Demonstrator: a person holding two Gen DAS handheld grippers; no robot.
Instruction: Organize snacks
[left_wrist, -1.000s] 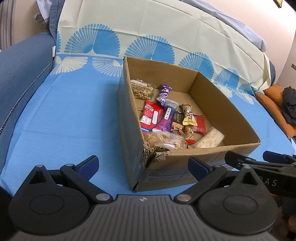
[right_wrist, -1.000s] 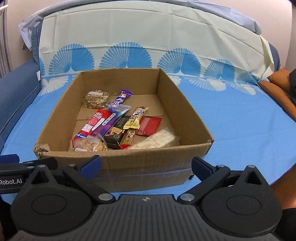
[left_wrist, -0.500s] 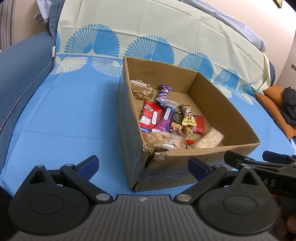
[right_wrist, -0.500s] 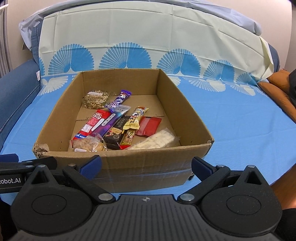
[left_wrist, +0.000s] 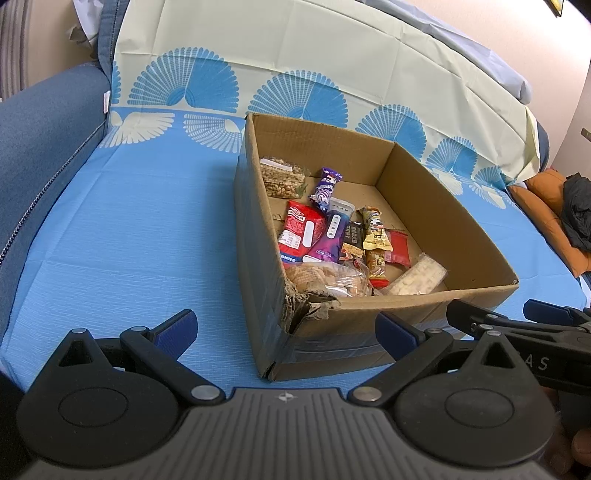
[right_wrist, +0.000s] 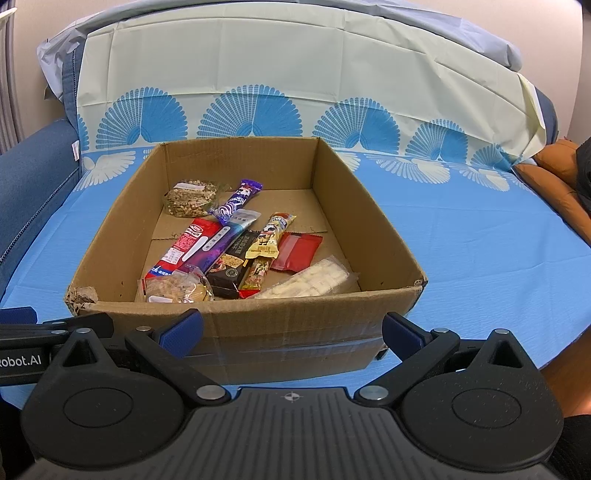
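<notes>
One open brown cardboard box (right_wrist: 255, 325) sits on a blue fan-patterned sheet (right_wrist: 480, 251) spread over a blue sofa (right_wrist: 33, 177). The near left corner of the box is torn.

Box contents, counted left to right in the right wrist view, nine packets:
- one clear bag of nuts (right_wrist: 189, 197)
- one red-and-white wrapper (right_wrist: 184, 248)
- one clear bag of round biscuits (right_wrist: 177, 290)
- one purple striped bar (right_wrist: 236, 201)
- one purple-and-white pouch (right_wrist: 225, 240)
- one black bar (right_wrist: 232, 267)
- one yellow bar (right_wrist: 271, 236), overlapping the black bar
- one flat red packet (right_wrist: 297, 251)
- one clear pack of white pieces (right_wrist: 310, 282)

All lie on the box floor, clustered to the left and front; the right back floor is bare cardboard.

Left gripper (left_wrist: 284, 330): fingers spread wide, holding nothing, touching nothing. The torn box corner lies just ahead, between the blue pads (left_wrist: 177, 326).

Right gripper (right_wrist: 291, 326): fingers spread wide, nothing held. It is near the front wall of the box, which fills the gap between its fingertips; the snacks lie beyond that wall.
</notes>
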